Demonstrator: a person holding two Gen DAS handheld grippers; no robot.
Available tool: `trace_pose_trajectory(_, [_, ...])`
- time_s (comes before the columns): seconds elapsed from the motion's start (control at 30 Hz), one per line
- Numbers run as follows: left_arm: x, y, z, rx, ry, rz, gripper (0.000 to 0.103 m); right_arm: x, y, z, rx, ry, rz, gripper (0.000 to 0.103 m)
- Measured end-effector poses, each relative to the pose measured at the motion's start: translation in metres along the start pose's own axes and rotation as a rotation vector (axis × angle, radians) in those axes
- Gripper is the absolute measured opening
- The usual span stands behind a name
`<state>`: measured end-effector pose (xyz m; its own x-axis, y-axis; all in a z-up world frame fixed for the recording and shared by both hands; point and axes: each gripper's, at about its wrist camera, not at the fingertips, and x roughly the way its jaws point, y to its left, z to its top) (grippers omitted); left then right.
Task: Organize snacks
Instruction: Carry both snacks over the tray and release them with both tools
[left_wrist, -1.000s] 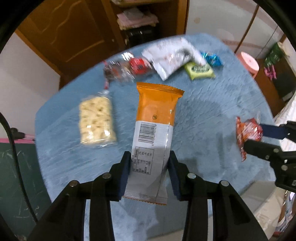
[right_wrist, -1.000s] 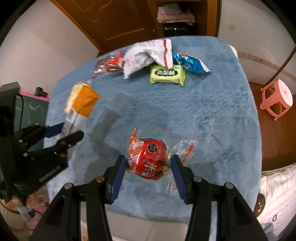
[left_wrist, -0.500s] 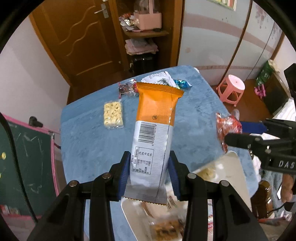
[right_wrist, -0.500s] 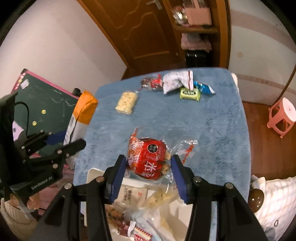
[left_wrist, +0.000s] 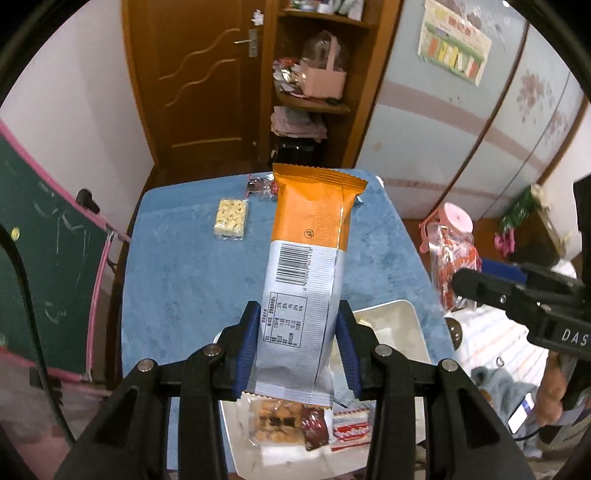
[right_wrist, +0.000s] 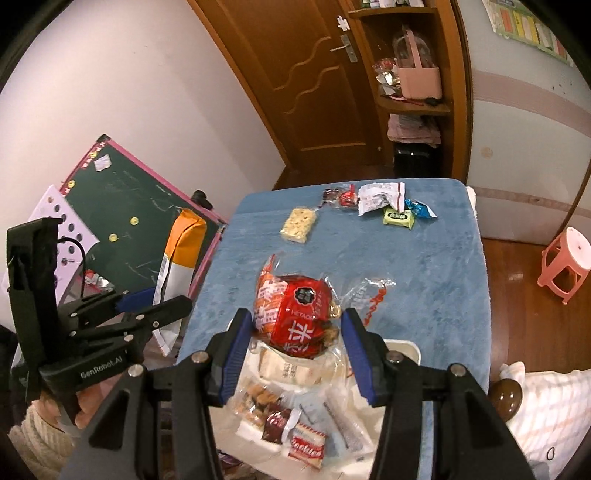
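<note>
My left gripper (left_wrist: 297, 349) is shut on a long orange and white snack packet (left_wrist: 308, 266) and holds it above the white tray (left_wrist: 406, 314) at the near edge of the blue table (left_wrist: 184, 277). My right gripper (right_wrist: 297, 341) is shut on a red snack bag (right_wrist: 295, 314) and holds it over the same tray (right_wrist: 406, 347). The tray holds several small packets. The left gripper with the orange packet (right_wrist: 181, 251) shows at the left of the right wrist view. The right gripper with the red bag (left_wrist: 452, 269) shows at the right of the left wrist view.
On the far part of the table lie a pale cracker pack (right_wrist: 298, 224), a dark red candy bag (right_wrist: 338, 195), a white bag (right_wrist: 380, 195), a green packet (right_wrist: 399, 217) and a blue packet (right_wrist: 419, 208). A chalkboard (right_wrist: 122, 206) stands left, a pink stool (right_wrist: 565, 262) right.
Both grippers have pulled back and up from the table with their snacks. The tray with packets has come into view beneath them.
</note>
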<state>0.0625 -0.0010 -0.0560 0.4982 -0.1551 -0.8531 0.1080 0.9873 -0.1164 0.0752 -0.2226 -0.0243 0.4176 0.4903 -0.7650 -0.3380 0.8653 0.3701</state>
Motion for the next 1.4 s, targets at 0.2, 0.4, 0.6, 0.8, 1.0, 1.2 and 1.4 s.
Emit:
trace_pose_trajectory(0.2, [-0.007, -0.003, -0.038, 0.003, -0.005, 0.064, 0.040, -0.010, 0.012, -0.028, -0.037, -0.009, -0.045, 0.051])
trace_pose_trajectory(0.4, [0.017, -0.004, -0.075, -0.019, 0.073, 0.065, 0.040, 0.009, 0.012, -0.057, -0.011, 0.059, -0.074, 0.051])
trace_pose_trajectory(0.6, [0.037, -0.011, -0.095, -0.018, 0.123, 0.049, 0.040, 0.027, 0.014, -0.076, -0.006, 0.125, -0.100, 0.051])
trace_pose_trajectory(0.8, [0.044, -0.018, -0.100, -0.002, 0.134, 0.062, 0.041, 0.034, 0.015, -0.085, -0.001, 0.149, -0.110, 0.052])
trace_pose_trajectory(1.0, [0.043, -0.022, -0.102, -0.001, 0.126, 0.087, 0.075, 0.036, 0.017, -0.084, -0.006, 0.149, -0.141, 0.052])
trace_pose_trajectory(1.2, [0.039, -0.022, -0.102, -0.009, 0.102, 0.111, 0.087, 0.041, 0.010, -0.087, 0.026, 0.173, -0.131, 0.052])
trace_pose_trajectory(1.4, [0.043, -0.022, -0.104, -0.022, 0.122, 0.118, 0.087, 0.041, 0.013, -0.087, 0.011, 0.172, -0.124, 0.052])
